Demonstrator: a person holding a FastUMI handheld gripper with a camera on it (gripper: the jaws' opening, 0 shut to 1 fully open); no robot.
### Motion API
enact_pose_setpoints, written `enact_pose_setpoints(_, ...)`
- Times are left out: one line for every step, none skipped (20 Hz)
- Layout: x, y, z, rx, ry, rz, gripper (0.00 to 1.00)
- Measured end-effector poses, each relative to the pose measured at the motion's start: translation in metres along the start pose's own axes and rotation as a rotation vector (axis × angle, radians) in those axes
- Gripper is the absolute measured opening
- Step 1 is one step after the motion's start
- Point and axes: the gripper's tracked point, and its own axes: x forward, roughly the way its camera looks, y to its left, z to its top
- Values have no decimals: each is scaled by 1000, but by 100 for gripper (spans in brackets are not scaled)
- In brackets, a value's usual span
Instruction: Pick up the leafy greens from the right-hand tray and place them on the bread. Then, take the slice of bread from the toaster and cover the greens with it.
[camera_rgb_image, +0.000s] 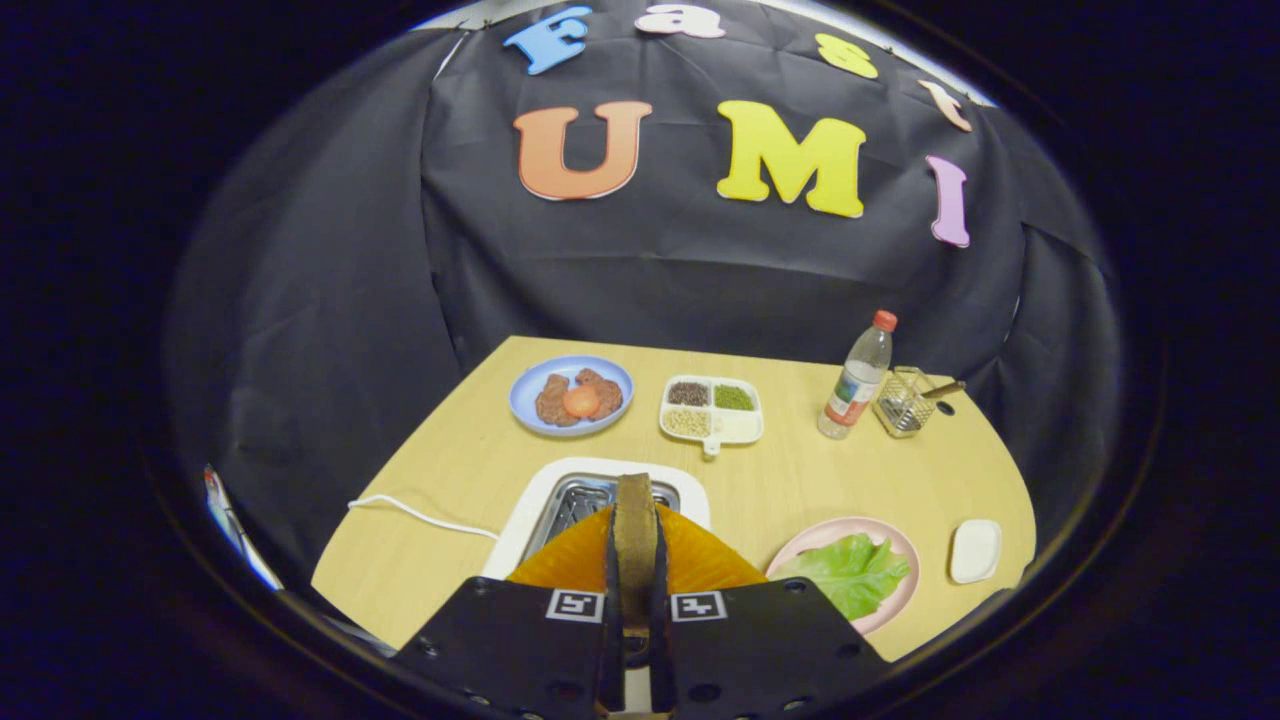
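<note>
One slice of bread (636, 530) sits pinched edge-on between the two fingers (612, 590), jaws pressed onto its faces, crust edge pointing up and forward. Gripper (636, 575) hangs above the white toaster (530, 505), whose slot grille shows just ahead of the fingertips. The orange shape spreading to both sides behind the fingers is hard to identify; it covers the near part of the toaster.

Leafy greens (850, 570) still lie on the pink plate (890, 540), just right of the jaws, near the table's front edge. A small white dish (975, 550) sits right of that plate, close to the table's right edge.

Beyond the jaws: a blue plate (525, 395) with brown patties and an orange-red round piece on top, left of centre; a white divided tray (745, 428) with dark, green and pale grains, straight ahead. Further right, a clear bottle (857, 380) with a red cap stands upright, touching or just beside a wire basket (905, 402); contact unclear.

A white cable (420, 515) runs left from the toaster across the table (770, 490).

Open tabletop lies between toaster and the far plates, and left of the toaster. The table's near edge is hidden under the gripper body.
</note>
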Motion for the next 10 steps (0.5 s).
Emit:
enact_pose_setpoints(-6,0,5,-2,-16,5,10)
enact_pose_setpoints(-14,2,14,-2,-32,13,10)
enact_pose_setpoints(-22,1,20,-6,-51,12,10)
enact_pose_setpoints(-30,0,28,-12,-68,17,10)
enact_pose_setpoints(-38,2,35,-13,-83,27,10)
enact_pose_setpoints(-49,2,42,-10,-98,27,10)
enact_pose_setpoints(-60,0,50,-9,-119,29,10)
enact_pose_setpoints(-70,-2,59,-9,-138,29,10)
enact_pose_setpoints(-79,-5,65,-6,-159,26,10)
enact_pose_setpoints(-88,-9,73,-3,-175,22,10)
